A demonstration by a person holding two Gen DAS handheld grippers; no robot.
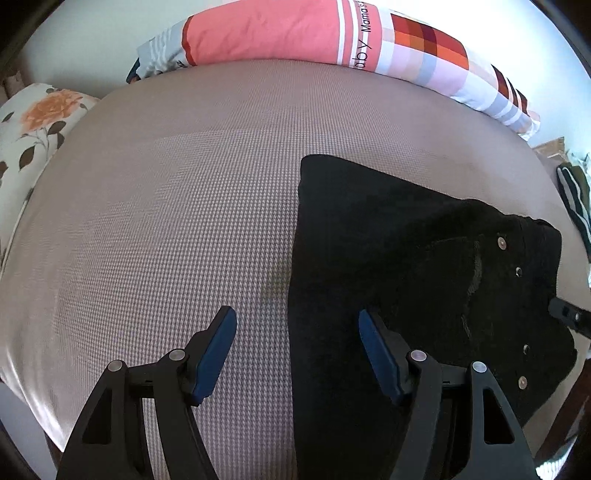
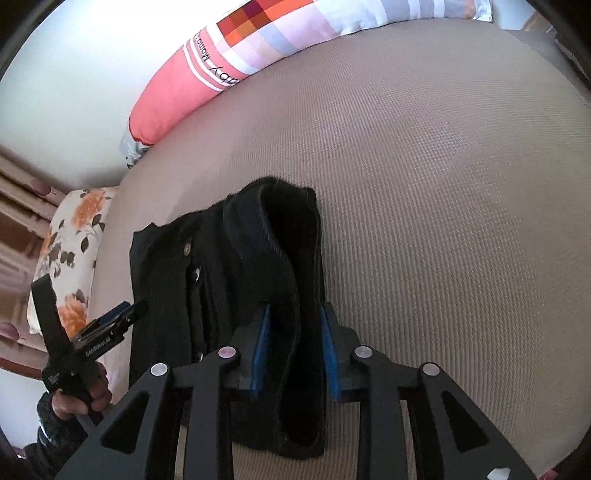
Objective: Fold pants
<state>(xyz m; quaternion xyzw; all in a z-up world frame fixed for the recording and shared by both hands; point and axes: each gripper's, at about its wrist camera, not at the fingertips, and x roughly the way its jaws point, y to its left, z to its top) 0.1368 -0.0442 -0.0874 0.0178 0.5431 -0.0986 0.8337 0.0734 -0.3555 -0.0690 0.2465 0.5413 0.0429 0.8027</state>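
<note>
Black pants (image 1: 406, 240) with metal snap buttons lie folded on the taupe bed cover (image 1: 166, 221). My left gripper (image 1: 295, 314) hangs open above their left edge, one finger over bare cover, the other over the cloth, holding nothing. In the right wrist view the pants (image 2: 221, 258) have a raised fold of cloth running up between the blue pads of my right gripper (image 2: 295, 308). The jaws stand slightly apart and the fold sits loosely between them. The left gripper (image 2: 123, 314) shows there at the pants' left edge, held by a hand (image 2: 92, 398).
A long pink and checked pillow (image 1: 277, 33) lies along the bed's far side by the wall. A floral pillow (image 1: 33, 122) sits at the left end. A dark striped garment (image 1: 572, 195) lies past the right edge. The bed's near edge runs below the grippers.
</note>
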